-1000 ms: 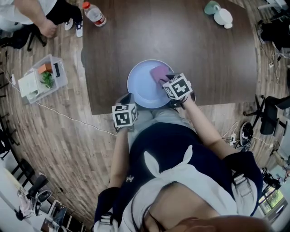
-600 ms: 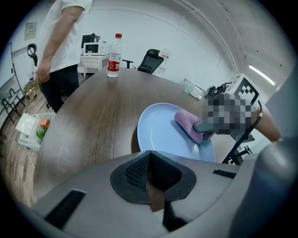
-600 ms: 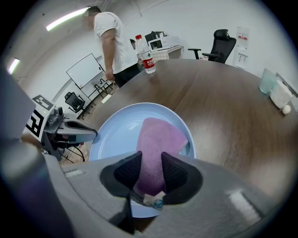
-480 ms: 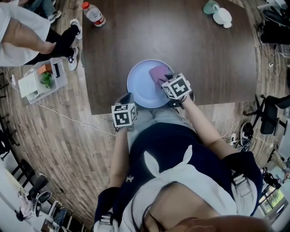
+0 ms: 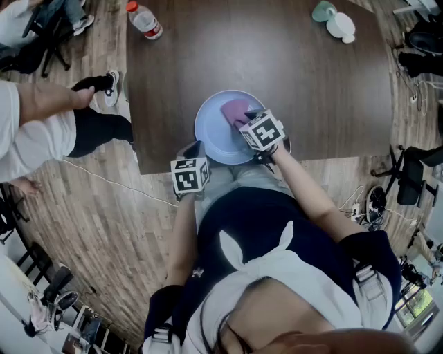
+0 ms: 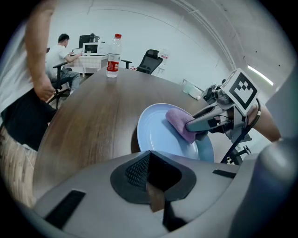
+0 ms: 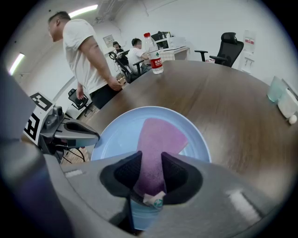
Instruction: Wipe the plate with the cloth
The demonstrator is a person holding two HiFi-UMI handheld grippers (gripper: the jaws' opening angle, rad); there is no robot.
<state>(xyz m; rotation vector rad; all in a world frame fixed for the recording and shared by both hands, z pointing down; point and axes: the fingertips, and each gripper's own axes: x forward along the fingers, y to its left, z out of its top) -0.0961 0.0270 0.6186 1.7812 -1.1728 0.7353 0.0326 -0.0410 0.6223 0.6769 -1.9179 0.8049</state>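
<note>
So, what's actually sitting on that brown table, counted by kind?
plate: 1
cloth: 1, lying on the plate
bottle: 1
cups: 2, a teal cup and a white cup
Total: 5
</note>
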